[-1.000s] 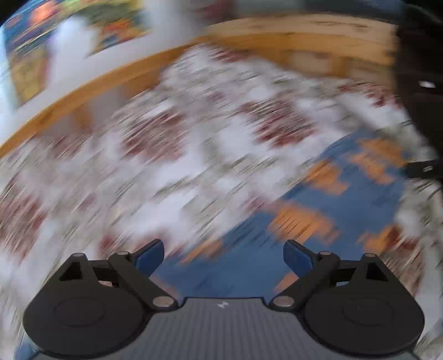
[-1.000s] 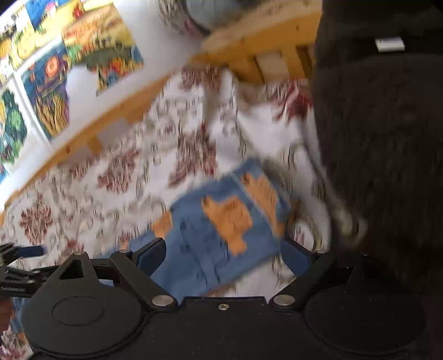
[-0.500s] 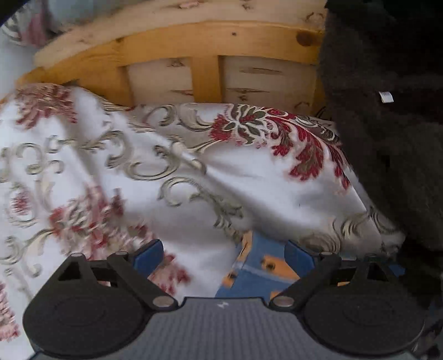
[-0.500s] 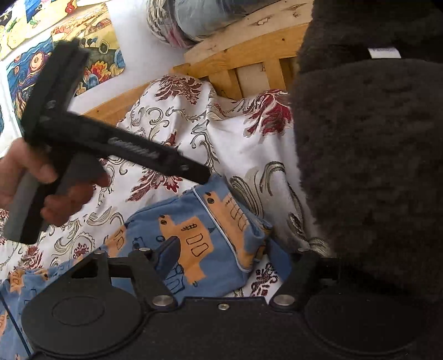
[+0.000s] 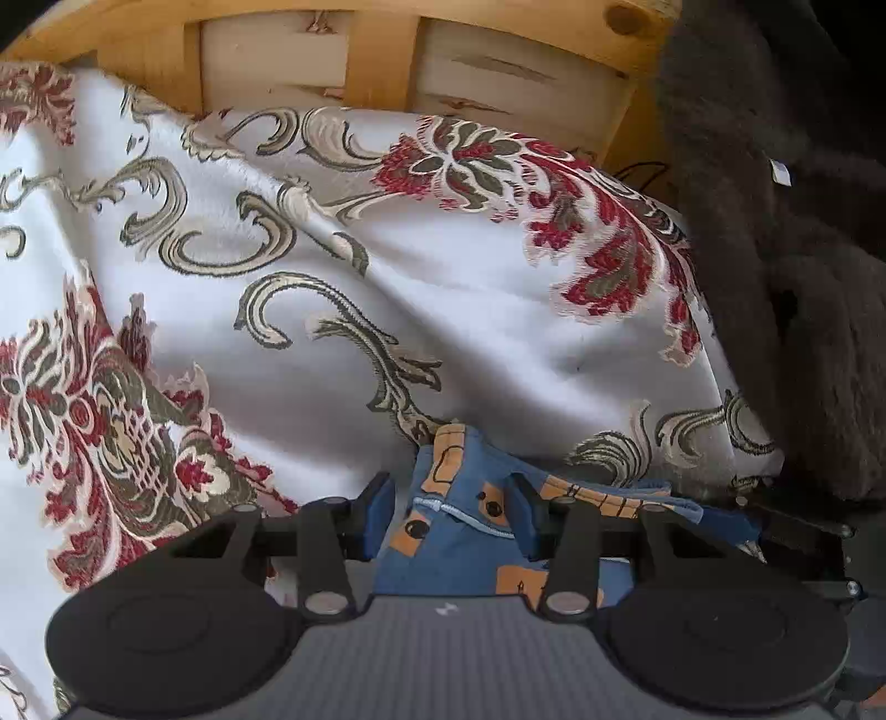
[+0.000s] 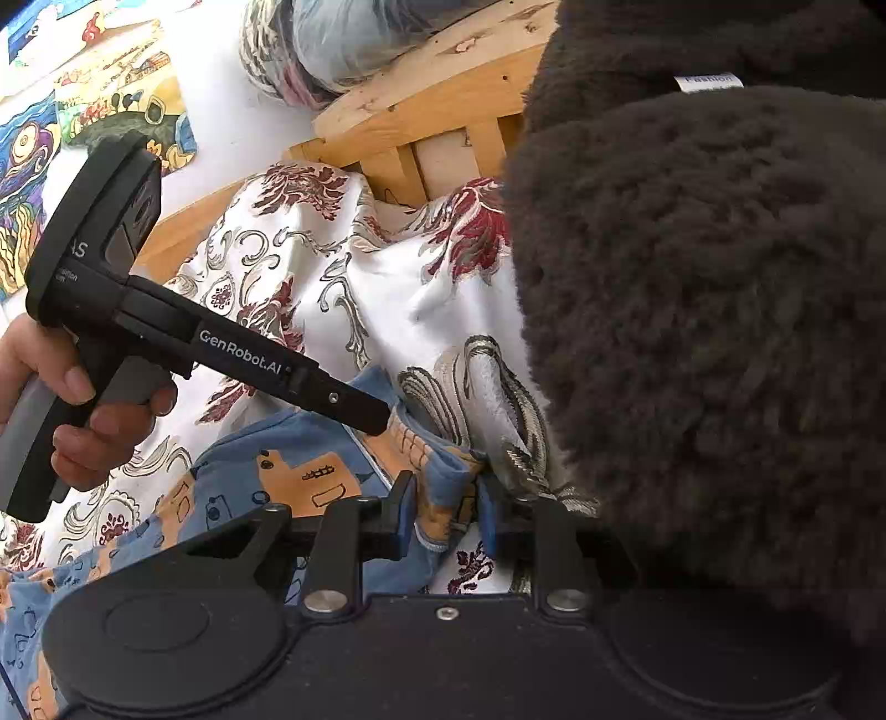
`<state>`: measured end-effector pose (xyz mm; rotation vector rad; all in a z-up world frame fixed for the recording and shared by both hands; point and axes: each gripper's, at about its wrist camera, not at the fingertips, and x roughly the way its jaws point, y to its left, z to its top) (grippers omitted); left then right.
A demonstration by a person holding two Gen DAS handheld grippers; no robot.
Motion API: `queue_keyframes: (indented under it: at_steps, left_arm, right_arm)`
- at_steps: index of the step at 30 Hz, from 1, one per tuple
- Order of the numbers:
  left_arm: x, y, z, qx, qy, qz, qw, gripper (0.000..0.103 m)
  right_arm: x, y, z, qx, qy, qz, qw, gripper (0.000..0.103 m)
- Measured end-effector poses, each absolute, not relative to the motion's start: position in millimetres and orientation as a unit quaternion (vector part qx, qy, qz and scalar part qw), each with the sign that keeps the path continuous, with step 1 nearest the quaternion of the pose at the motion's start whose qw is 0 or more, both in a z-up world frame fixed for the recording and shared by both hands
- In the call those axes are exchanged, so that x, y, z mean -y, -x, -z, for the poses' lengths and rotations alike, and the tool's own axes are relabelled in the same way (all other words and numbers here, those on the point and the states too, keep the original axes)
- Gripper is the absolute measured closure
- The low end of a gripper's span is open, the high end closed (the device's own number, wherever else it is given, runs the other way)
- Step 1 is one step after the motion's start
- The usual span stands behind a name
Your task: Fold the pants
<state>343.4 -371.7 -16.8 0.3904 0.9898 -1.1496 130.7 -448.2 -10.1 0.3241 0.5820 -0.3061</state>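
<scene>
Blue pants with orange prints lie on a white floral bedspread. One corner of them rises between the fingers of my left gripper. Its jaws are half closed around that fold and still show a small gap beside the cloth. In the right wrist view the pants spread toward the lower left. My right gripper is shut on a bunched edge of them. There the left gripper, held by a hand, has its tip on the same edge just beyond.
A dark fuzzy fleece fills the right side and touches the right gripper; it shows in the left wrist view as the fleece. A wooden bed frame stands behind the bedspread. Colourful pictures hang on the wall at left.
Both grippers have come down onto the pants' edge near the fleece. The right jaws closed onto the cloth. The left jaws narrowed around the corner.
</scene>
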Motion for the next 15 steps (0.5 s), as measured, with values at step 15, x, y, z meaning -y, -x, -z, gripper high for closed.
queue_keyframes:
  at_steps: [15]
  left_arm:
    - [363, -307, 8, -0.403, -0.175, 0.477, 0.761, 0.088]
  right_arm:
    - [438, -127, 8, -0.264, -0.123, 0.133, 0.947, 0.093]
